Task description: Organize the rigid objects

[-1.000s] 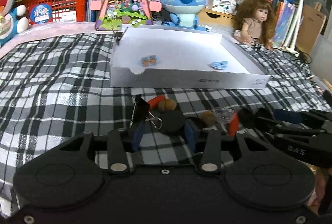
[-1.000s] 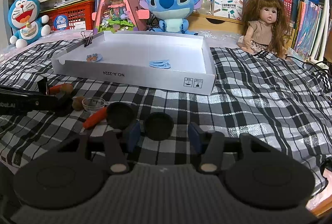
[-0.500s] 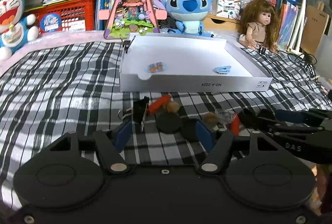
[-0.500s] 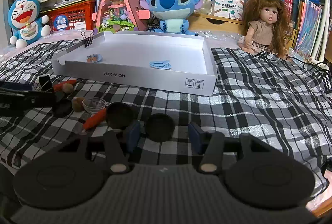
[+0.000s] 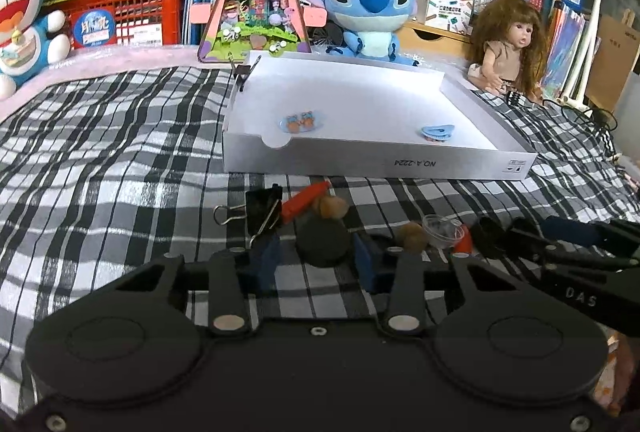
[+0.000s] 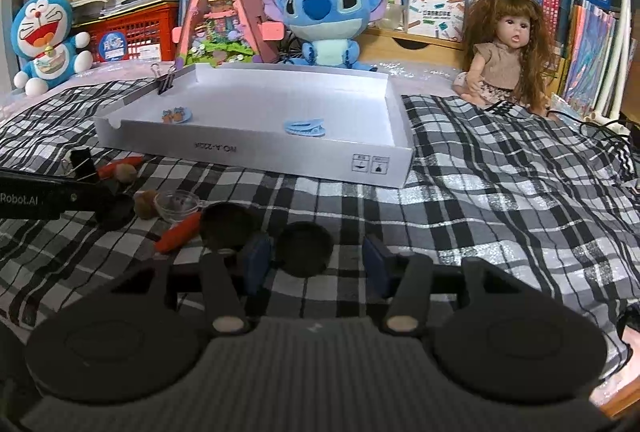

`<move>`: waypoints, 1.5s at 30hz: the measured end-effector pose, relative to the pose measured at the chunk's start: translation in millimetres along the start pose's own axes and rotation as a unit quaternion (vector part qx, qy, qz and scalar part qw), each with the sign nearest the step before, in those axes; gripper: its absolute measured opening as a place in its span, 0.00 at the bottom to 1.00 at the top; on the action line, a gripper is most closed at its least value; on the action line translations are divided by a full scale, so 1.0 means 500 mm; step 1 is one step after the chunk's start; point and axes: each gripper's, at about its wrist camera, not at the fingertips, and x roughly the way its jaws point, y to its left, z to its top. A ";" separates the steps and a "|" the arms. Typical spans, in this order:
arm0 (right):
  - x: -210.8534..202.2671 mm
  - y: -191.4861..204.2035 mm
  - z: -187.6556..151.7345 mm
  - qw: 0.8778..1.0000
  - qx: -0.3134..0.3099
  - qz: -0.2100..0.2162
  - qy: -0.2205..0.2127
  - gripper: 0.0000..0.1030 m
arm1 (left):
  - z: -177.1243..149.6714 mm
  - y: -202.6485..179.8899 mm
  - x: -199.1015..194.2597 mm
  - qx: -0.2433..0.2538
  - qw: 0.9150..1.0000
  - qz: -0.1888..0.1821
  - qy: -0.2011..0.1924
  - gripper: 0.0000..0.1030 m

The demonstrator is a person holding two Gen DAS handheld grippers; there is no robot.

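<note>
The white box (image 6: 256, 156) reads "NO.A-2224" upside down. The left gripper (image 5: 316, 264), marked "Robot.AI", has just been closing around a black disc (image 5: 323, 242), contact unclear; the right gripper (image 6: 316, 264), marked "DAS", is released.

White tray (image 5: 376, 162), black-and-white plaid cloth (image 5: 120, 160)

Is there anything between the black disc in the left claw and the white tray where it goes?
Yes. An orange carrot-shaped piece and a brown nut lie between the black disc and the white tray; the tray's front wall must also be cleared.
</note>
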 end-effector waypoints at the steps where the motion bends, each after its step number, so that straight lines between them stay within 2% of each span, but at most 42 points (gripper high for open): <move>1: 0.000 -0.001 0.001 1.000 0.002 -0.003 -0.001 0.57 | -0.001 -0.001 0.002 0.003 1.000 0.000 -0.001 0.36; 5: 0.002 -0.006 0.000 1.000 0.009 -0.003 -0.002 0.57 | -0.006 -0.012 0.007 0.018 1.000 0.001 -0.008 0.30; 11: 0.003 0.000 -0.005 1.000 0.007 0.003 -0.006 0.48 | -0.016 -0.020 0.002 0.028 0.999 0.007 -0.020 0.28; 12: 0.002 0.001 -0.005 1.000 0.008 0.003 -0.007 0.39 | -0.016 -0.019 0.001 0.025 0.999 0.006 -0.020 0.24; 13: 0.002 0.002 -0.005 1.000 0.011 0.002 -0.008 0.37 | -0.016 -0.019 -0.001 0.024 1.000 0.005 -0.020 0.07; 14: 0.002 0.002 -0.005 1.000 0.013 0.000 -0.009 0.36 | -0.016 -0.019 -0.004 0.023 1.000 0.004 -0.021 0.05; 19: -0.005 0.001 0.003 1.000 0.019 0.002 -0.019 0.36 | -0.009 -0.021 -0.012 0.033 0.999 0.005 -0.027 0.05; 21: -0.007 0.000 0.007 1.000 0.019 0.003 -0.021 0.36 | -0.006 -0.019 -0.007 0.032 0.999 0.002 -0.022 0.09; 22: -0.007 0.000 0.009 1.000 0.019 0.004 -0.021 0.36 | -0.004 -0.018 -0.003 0.027 0.999 0.006 -0.020 0.13; 24: -0.006 0.000 0.011 1.000 0.018 0.006 -0.020 0.36 | -0.001 -0.014 0.002 0.018 0.999 0.016 -0.023 0.29; 25: -0.005 0.001 0.011 1.000 0.017 0.006 -0.020 0.36 | 0.002 -0.013 0.004 0.016 0.999 0.017 -0.025 0.40; 26: -0.005 0.001 0.011 1.000 0.017 0.006 -0.019 0.36 | 0.004 -0.012 0.006 0.014 0.999 0.019 -0.028 0.43; 32: 0.001 0.002 0.008 1.000 0.018 0.007 -0.012 0.37 | 0.015 -0.010 0.032 0.004 1.000 0.017 -0.011 0.38; 35: 0.001 0.001 0.008 1.000 0.019 0.005 -0.013 0.37 | 0.017 -0.014 0.023 0.000 1.000 0.020 -0.010 0.30; 40: 0.004 -0.002 0.008 1.000 0.023 0.004 -0.012 0.37 | 0.012 -0.020 0.018 0.000 1.000 0.012 -0.008 0.30; 45: 0.006 0.000 0.009 1.000 0.025 0.004 -0.012 0.37 | 0.023 -0.013 0.037 -0.028 1.000 0.002 -0.001 0.31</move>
